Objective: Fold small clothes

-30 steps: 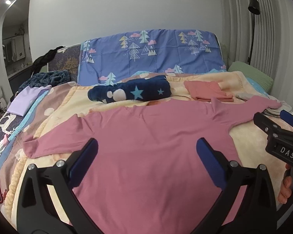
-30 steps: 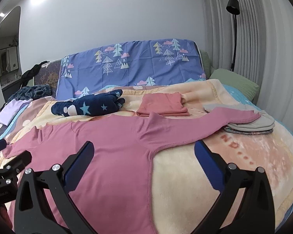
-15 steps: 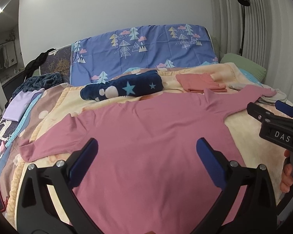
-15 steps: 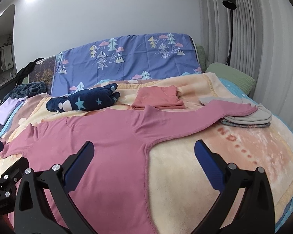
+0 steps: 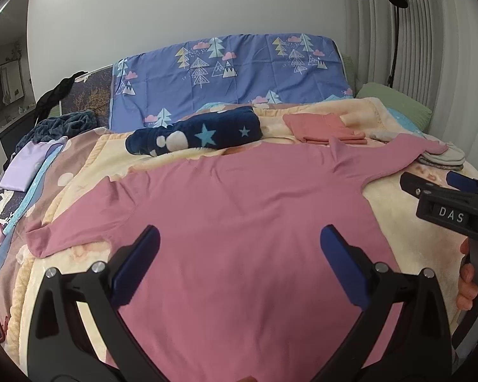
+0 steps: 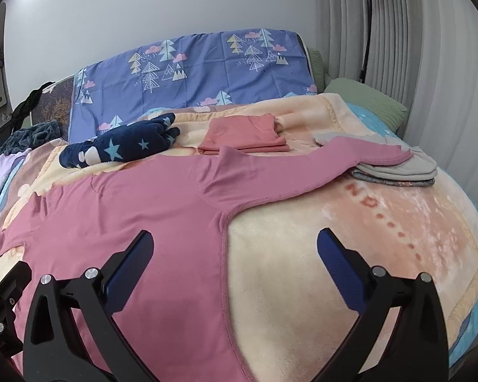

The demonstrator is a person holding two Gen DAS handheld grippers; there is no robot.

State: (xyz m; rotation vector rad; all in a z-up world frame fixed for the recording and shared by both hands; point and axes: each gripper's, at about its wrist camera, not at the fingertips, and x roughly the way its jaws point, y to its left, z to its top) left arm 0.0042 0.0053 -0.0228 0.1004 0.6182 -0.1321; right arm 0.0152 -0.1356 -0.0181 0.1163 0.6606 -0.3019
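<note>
Pink shirt (image 5: 239,222) lies flat on blanket (image 6: 334,270), sleeves out wide, ready for folding. My left claw (image 5: 239,254) wide apart over shirt middle, holding nothing. My right claw (image 6: 234,254) wide apart over shirt's side seam. Folded piles pushed back, out of way.

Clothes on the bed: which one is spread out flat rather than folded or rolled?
The big pink long-sleeved top, sleeves stretched out. The coral top and grey pile are folded; the starry navy piece is rolled.
</note>
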